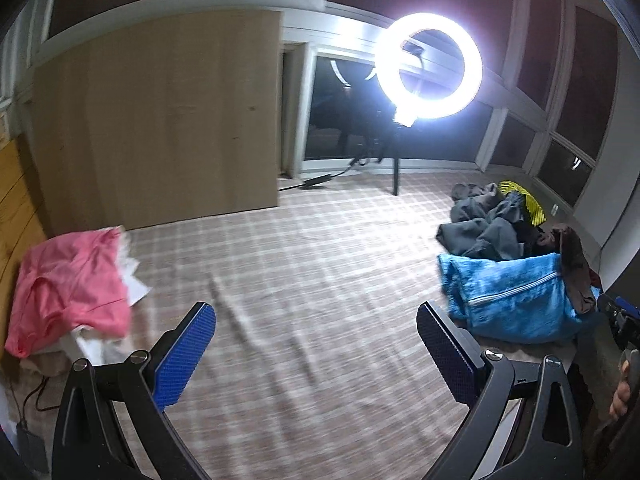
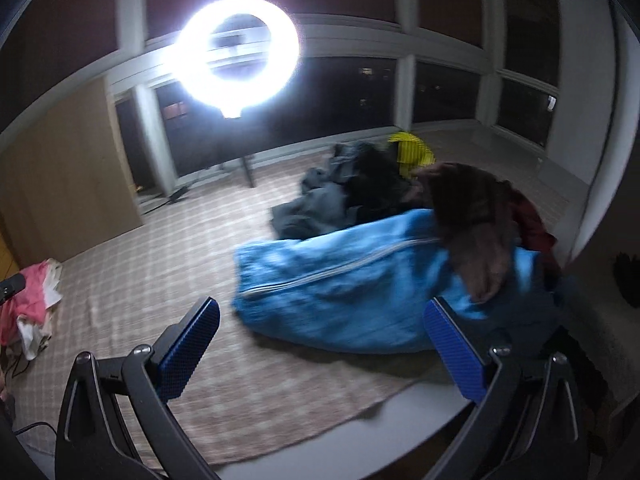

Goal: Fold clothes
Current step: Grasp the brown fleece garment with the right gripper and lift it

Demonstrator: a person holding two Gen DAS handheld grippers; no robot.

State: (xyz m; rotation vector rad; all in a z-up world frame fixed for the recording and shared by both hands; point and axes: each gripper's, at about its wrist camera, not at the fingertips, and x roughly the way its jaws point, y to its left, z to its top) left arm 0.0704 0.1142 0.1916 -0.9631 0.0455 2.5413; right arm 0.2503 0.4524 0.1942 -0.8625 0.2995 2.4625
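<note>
A blue fleece garment with a white zipper lies on the checked blanket at the right. A brown garment is draped over its far end. Behind them sits a heap of grey clothes with a yellow item. A folded pink garment rests on white cloth at the left. My left gripper is open over bare blanket. My right gripper is open just before the blue fleece, touching nothing.
A lit ring light on a tripod stands at the blanket's far edge. A wooden cabinet is at the back left. Dark windows line the right wall. A cable runs at the left.
</note>
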